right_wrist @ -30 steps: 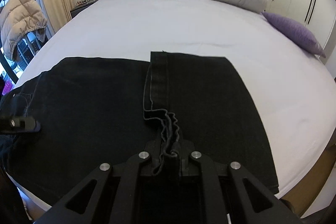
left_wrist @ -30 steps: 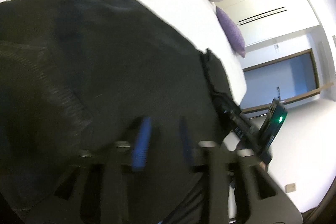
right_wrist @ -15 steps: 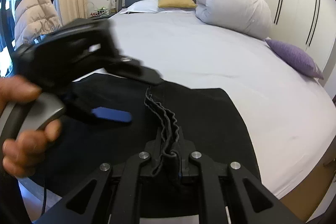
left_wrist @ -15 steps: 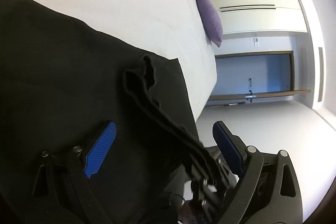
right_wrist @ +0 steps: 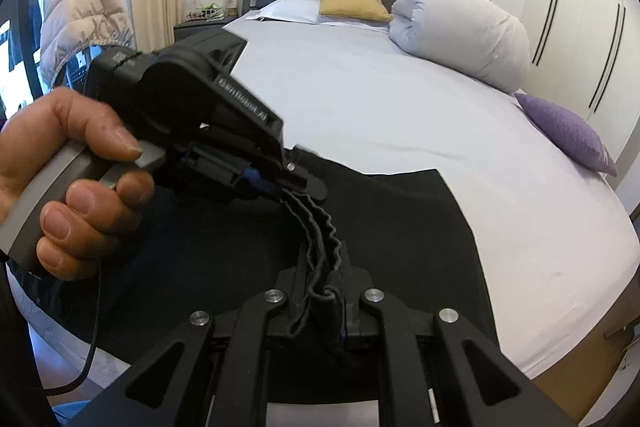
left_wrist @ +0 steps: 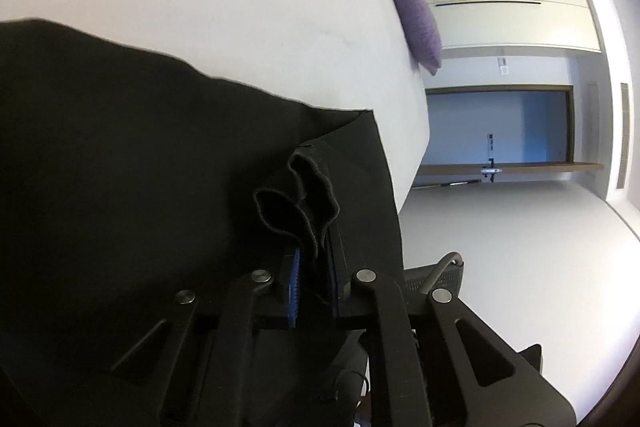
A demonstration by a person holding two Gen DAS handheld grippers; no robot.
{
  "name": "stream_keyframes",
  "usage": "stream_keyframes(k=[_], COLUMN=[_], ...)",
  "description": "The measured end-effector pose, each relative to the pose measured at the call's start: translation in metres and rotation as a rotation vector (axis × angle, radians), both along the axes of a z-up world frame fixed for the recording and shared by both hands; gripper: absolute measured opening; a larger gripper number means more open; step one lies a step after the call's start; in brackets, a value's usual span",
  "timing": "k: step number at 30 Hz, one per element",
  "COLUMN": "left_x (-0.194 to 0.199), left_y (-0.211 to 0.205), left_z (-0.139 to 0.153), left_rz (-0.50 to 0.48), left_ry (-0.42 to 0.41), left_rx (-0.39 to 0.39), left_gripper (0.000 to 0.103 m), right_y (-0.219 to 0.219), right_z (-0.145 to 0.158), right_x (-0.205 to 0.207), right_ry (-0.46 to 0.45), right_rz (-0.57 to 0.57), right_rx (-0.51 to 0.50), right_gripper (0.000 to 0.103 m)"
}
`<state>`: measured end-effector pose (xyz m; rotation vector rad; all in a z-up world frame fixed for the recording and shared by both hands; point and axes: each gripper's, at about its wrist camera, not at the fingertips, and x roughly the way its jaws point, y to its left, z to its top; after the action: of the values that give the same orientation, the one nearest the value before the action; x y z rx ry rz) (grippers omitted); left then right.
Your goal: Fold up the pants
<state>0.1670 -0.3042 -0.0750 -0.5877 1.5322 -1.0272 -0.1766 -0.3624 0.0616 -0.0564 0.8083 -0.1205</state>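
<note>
Bright daylight is coming in from the window on the left and making the white bed glow. The black pants are looking so dark that their folds hardly show. Both round pictures are bending at the edges, with dark corners.

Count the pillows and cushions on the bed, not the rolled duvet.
3. A white pillow lies flat at the headboard; a yellow cushion rests beside it, against the rolled duvet; a purple cushion sits at the bed's right edge. The duvet may hide more.
</note>
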Motion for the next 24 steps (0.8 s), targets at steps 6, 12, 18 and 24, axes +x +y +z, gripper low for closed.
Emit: stream_keyframes(k=[6,12,18,24], left_x=[-0.004,-0.007,-0.005,-0.008], left_y=[0.017,0.047,0.086,0.127], left_z=[0.024,0.04,0.038,0.022], left_rz=[-0.035,-0.063,-0.061,-0.044], left_ry=[-0.105,-0.199,-0.225,-0.225], left_rx=[0.016,0.074,0.139,0.209], left_gripper=[0.009,0.009,0.009,0.009], right_y=[0.026,0.07,0.112,0.147], right_z=[0.004,0.008,0.002,-0.018], right_x=[0.0,0.008,0.019,0.026], right_ry=[-0.008,-0.004,0.026,0.083], right_rz=[0.064,0.168,0.255,0.331], right_rx=[-0.04,-0.073,-0.075,-0.081], right_gripper=[0.011,0.011,0.011,0.011])
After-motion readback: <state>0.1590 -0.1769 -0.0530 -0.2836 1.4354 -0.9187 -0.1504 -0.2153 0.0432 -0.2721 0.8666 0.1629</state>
